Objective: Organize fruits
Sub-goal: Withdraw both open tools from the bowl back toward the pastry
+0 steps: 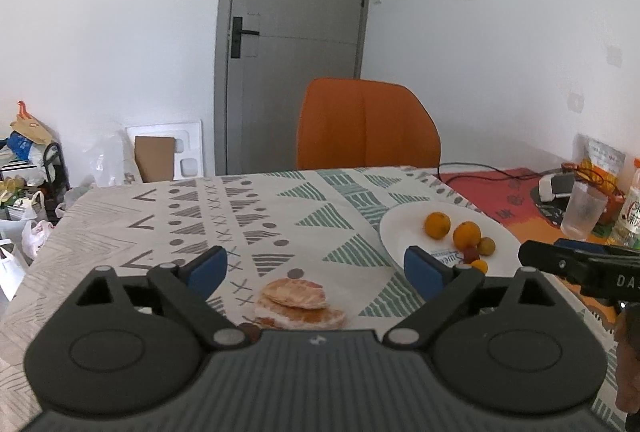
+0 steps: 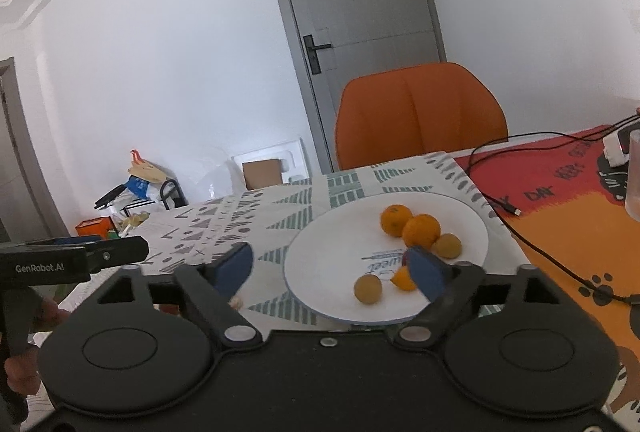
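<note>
Hovering over peeled orange segments (image 1: 298, 302), left gripper (image 1: 316, 270) gapes wide, empty; right gripper (image 2: 332, 268) likewise, over white plate (image 2: 320, 272); next, judged: close on segments

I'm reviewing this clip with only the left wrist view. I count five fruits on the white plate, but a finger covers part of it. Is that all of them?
Observer: No. The right wrist view shows a sixth, a tan round fruit, on the plate near its front edge, apart from the others.
Operator: Is the right gripper holding anything?
Observer: No. The right gripper is open, its fingers spread wide with nothing between them.
Operator: Where does the black cable end?
Observer: Its plug lies loose on the red and orange mat, right of the plate.
</note>
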### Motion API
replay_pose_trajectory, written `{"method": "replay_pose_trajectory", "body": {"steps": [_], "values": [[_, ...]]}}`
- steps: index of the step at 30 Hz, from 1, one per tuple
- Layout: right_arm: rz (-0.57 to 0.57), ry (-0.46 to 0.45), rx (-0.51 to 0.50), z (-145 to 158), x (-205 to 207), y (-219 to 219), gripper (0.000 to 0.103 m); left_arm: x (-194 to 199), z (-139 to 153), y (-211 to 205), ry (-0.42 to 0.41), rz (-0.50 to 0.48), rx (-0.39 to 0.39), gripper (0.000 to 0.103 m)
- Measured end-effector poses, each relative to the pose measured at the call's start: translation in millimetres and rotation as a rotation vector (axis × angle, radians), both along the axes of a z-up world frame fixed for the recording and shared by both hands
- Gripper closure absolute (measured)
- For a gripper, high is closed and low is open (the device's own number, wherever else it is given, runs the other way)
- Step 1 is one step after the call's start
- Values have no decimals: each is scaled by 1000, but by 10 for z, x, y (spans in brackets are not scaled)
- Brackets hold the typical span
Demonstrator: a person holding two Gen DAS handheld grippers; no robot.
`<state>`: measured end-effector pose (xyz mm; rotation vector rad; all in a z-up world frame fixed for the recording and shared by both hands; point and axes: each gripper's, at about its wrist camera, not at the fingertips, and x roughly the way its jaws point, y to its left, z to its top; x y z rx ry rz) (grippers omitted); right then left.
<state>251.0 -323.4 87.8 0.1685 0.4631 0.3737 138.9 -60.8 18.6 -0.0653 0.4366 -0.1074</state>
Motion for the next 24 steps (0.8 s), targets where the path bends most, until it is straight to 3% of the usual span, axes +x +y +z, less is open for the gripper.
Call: {"method": "replay_pose_trajectory", "body": {"steps": [7,10,24], "values": [[45,-4,10,20,-24,148,5,-85,4,214,21,42,-29,9],[62,1,6,13,-30,211,4,-112,-17,334,29,61,-66,9],[129,20,-21,-50,-20,480,4,-161,-189,502,35,85,-75,16]]}}
